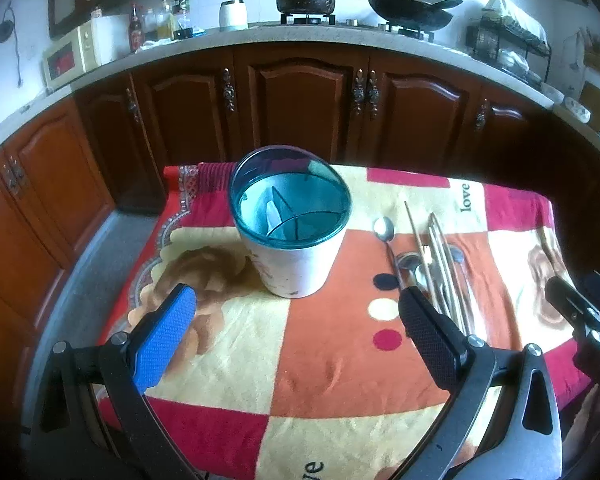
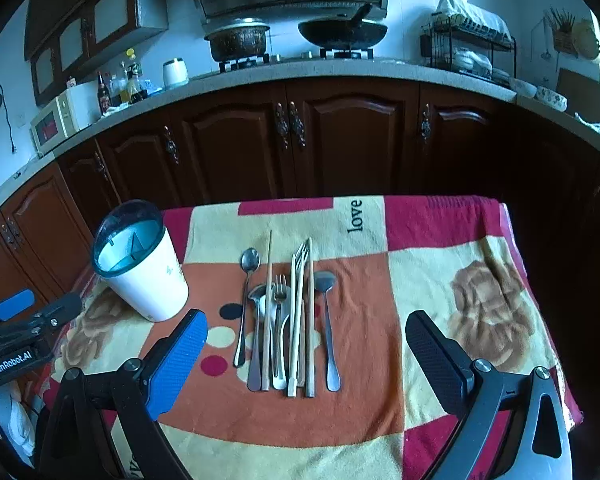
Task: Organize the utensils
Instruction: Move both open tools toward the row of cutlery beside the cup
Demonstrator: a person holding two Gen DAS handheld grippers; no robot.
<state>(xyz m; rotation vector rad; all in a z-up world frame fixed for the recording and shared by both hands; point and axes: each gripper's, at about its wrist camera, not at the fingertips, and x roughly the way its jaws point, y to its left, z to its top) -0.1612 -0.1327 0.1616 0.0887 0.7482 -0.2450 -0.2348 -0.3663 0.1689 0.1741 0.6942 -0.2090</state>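
Observation:
A white utensil holder (image 1: pixel 296 240) with a teal divided rim stands upright on the patterned cloth; it also shows at the left in the right wrist view (image 2: pixel 144 264). A row of utensils (image 2: pixel 288 320) lies flat to its right: spoons, a fork, chopsticks; it also shows in the left wrist view (image 1: pixel 432 264). My left gripper (image 1: pixel 296 300) is open and empty, just in front of the holder. My right gripper (image 2: pixel 306 324) is open and empty, hovering over the near ends of the utensils.
The cloth-covered table (image 2: pixel 440 280) drops off at its edges. Dark wooden cabinets (image 2: pixel 340 140) and a counter with a stove, pots (image 2: pixel 240 40), a microwave and a dish rack stand behind. My left gripper shows at the left edge of the right wrist view (image 2: pixel 40 312).

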